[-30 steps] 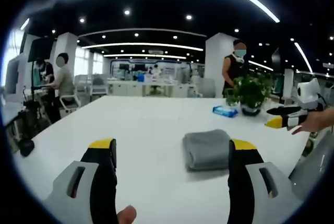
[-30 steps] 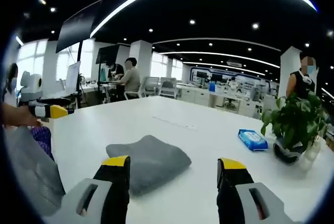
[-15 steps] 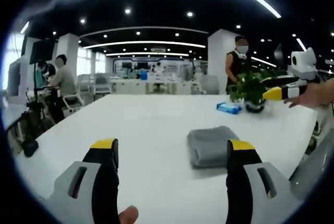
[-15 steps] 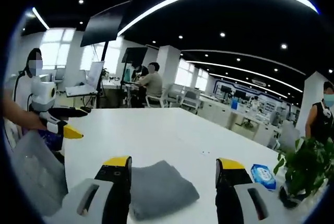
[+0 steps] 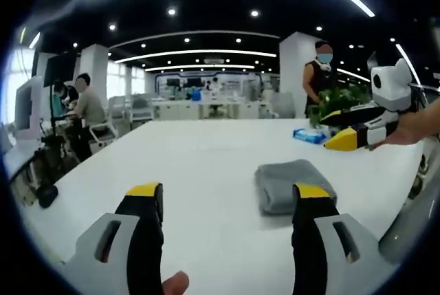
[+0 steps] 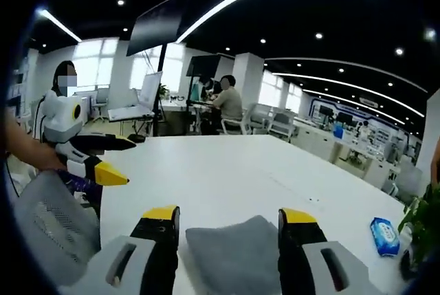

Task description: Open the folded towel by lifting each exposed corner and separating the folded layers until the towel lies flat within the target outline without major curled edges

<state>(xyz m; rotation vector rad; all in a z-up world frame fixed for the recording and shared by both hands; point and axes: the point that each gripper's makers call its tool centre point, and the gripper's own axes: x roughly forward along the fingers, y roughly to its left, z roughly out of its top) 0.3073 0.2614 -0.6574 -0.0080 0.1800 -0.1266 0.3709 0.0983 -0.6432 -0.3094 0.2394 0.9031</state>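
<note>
A folded grey towel [image 5: 292,183] lies on the white table [image 5: 206,164], just beyond my left gripper's right jaw. My left gripper [image 5: 223,195] is open above the table with nothing between its jaws. In the right gripper view the towel [image 6: 237,257] sits low between the jaws of my open right gripper [image 6: 227,216], which hovers over it. The right gripper [image 5: 354,126] enters the left gripper view from the right, held by a hand. The left gripper [image 6: 89,157] enters the right gripper view from the left. No target outline can be made out on the table.
A blue wipes pack [image 5: 308,135] and a potted plant [image 5: 344,99] stand at the table's far right; the pack [image 6: 385,235] also lies right of the towel. A mesh chair back [image 6: 48,223] is at the near left. People sit and stand at desks behind.
Both cameras have shifted. My right gripper has come closer over the towel, which now lies between its jaws. The left gripper has held about the same place; both stay open.
</note>
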